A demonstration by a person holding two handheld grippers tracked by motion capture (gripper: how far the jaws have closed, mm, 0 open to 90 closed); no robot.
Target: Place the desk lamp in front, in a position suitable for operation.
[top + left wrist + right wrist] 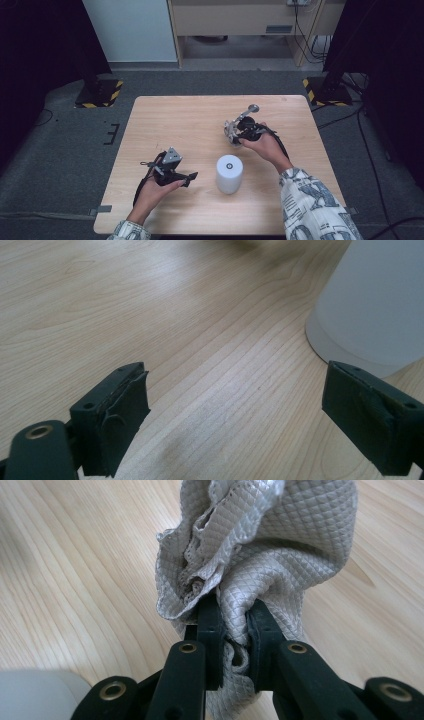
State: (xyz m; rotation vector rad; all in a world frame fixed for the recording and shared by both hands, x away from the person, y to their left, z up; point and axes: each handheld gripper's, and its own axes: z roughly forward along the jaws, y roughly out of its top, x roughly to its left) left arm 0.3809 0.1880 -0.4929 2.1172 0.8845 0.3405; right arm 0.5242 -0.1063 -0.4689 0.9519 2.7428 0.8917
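**Grey cloth in carry, beyond the white cylinder**

Item: quilted grey cloth point(260, 555), bunched, pinched between the closed jaws of the right gripper point(239, 131), beyond and just right of the white cylinder point(229, 173) on the worktop point(165, 120). A strip trails away from the cylinder.
Left gripper point(186, 178): jaws wide apart, nothing between them, near the cylinder's left side.
Step, as judged: cloth grasped and in transit. Next move calls for a firm pinch and bringing the cloth to the cylinder, steadied by the free gripper.

right claw point(235, 625) | clamped on grey quilted cloth point(270, 540) (bunched) | over wooden table point(75, 580)
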